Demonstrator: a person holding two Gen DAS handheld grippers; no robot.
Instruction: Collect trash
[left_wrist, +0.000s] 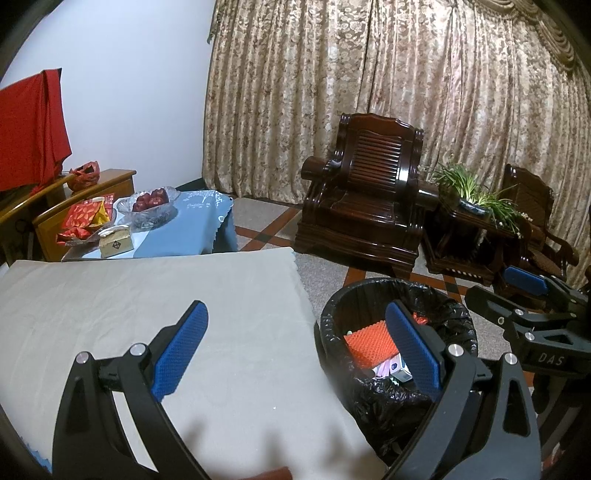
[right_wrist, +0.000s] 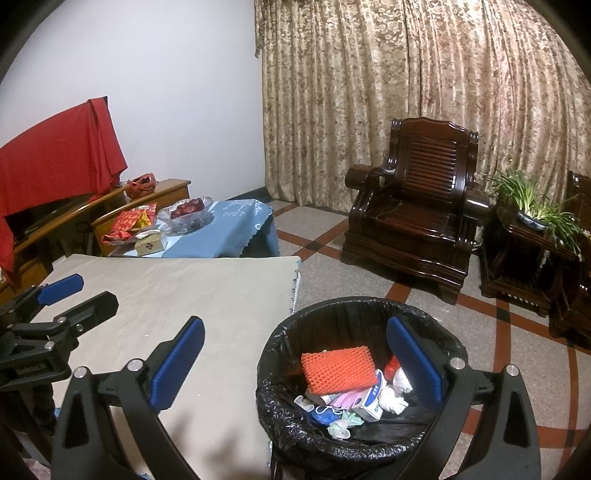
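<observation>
A trash bin with a black liner (right_wrist: 295, 435) stands on the floor beside a table under a beige cloth (right_wrist: 207, 295). Inside lie an orange foam net (right_wrist: 338, 369), a small box (right_wrist: 371, 400), crumpled tissues and wrappers. The bin also shows in the left wrist view (left_wrist: 376, 402). My right gripper (right_wrist: 295, 362) is open and empty above the bin's near edge. My left gripper (left_wrist: 295, 350) is open and empty over the table's right edge. The right gripper shows at the right of the left wrist view (left_wrist: 517, 291).
A low table with a blue cloth (right_wrist: 229, 232) carries a glass bowl of red fruit (right_wrist: 186, 214), a tissue box (right_wrist: 147, 245) and red packets (right_wrist: 129, 221). A dark wooden armchair (right_wrist: 417, 221) and a plant stand (right_wrist: 528, 236) stand by the curtain.
</observation>
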